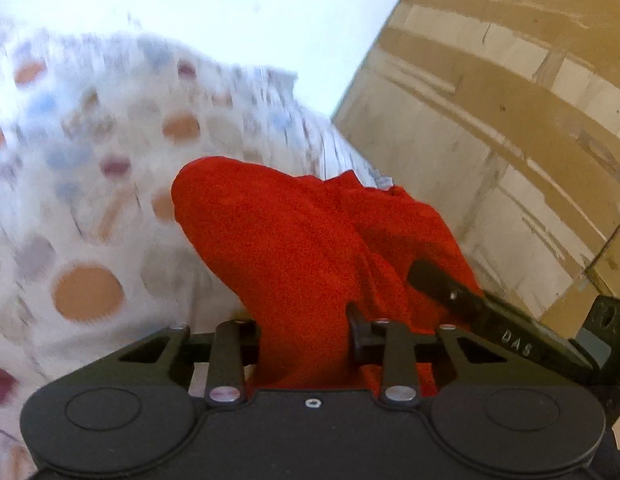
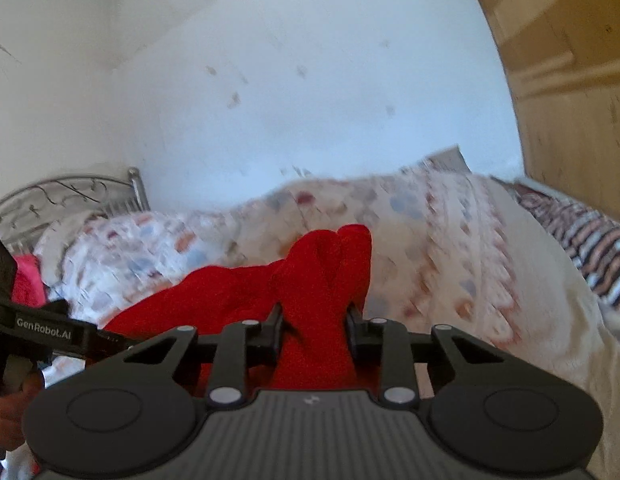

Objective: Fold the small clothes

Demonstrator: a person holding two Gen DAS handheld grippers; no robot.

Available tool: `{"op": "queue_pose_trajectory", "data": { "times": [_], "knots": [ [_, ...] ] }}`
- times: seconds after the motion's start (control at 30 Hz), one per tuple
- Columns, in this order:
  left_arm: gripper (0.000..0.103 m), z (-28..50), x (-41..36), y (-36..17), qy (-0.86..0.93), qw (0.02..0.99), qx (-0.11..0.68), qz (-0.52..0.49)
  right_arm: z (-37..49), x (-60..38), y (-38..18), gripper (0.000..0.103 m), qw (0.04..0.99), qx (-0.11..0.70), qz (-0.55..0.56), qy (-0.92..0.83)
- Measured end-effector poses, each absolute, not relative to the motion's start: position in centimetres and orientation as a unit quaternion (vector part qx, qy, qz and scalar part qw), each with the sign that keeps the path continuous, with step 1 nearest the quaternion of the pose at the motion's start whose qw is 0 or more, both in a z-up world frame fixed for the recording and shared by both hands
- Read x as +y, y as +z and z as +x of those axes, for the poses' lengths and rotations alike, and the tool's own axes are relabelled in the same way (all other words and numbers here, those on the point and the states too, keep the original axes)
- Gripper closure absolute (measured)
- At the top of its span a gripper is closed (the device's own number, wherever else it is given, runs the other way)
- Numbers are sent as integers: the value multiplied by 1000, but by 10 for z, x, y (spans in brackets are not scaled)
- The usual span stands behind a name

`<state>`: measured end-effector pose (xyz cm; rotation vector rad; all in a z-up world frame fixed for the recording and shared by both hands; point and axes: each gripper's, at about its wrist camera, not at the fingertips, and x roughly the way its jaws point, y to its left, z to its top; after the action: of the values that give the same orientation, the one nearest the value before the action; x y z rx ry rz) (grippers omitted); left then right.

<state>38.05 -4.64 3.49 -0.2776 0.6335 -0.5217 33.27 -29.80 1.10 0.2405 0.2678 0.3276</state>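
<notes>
Holding, item one: left gripper point(image 1: 305, 320), clenched on a bunched fold of the red garment point(image 1: 293, 240), which swells up between the jaws and hides their tips. Judged purpose: a corner grip, so the cloth can be lifted and spread before folding.

Item two: right gripper point(image 2: 314, 320), likewise clamped on the red garment point(image 2: 322, 280); the cloth rises in a peak above the jaws and trails left in a sagging span. Both grips on one piece suggest it is carried clear of the bed, not yet laid flat.

Item three: spotted bedspread point(image 1: 81, 200), beneath and behind the garment, blurred.

Item four: wooden wardrobe point(image 1: 510, 100), beyond the bed.

Differences between views: the left wrist view shows the right gripper's finger point(image 1: 442, 284) pressed into the cloth close alongside; the right wrist view alone shows the left gripper's body point(image 2: 41, 334), a pink cloth point(image 2: 27, 280), the metal headboard point(image 2: 69, 196), a striped blanket point(image 2: 590, 252) and the white wall point(image 2: 310, 100).
</notes>
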Motion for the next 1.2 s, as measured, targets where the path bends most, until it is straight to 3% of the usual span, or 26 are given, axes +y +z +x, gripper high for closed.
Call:
{"op": "queue_pose_trajectory", "data": {
  "times": [0.3,0.47,0.63,0.87,0.93,1.07,1.2],
  "knots": [
    [69,378,23,100,-156,943,272,-106,395,-230,45,72,945,144,178,235],
    [69,401,66,81,-94,947,288,-107,448,-176,23,72,930,191,182,257],
    [66,423,89,26,-53,943,313,-106,475,-138,-16,71,933,231,141,236],
    [50,439,103,-2,-32,941,316,-117,482,-131,-38,61,940,234,115,221],
    [45,437,103,-2,-29,942,314,-119,479,-131,-39,52,941,233,114,217],
    [24,431,101,0,-16,944,307,-116,468,-134,-36,48,945,227,108,210],
    [19,422,99,6,-6,946,304,-114,452,-138,-27,31,952,213,95,198]
  ]
}}
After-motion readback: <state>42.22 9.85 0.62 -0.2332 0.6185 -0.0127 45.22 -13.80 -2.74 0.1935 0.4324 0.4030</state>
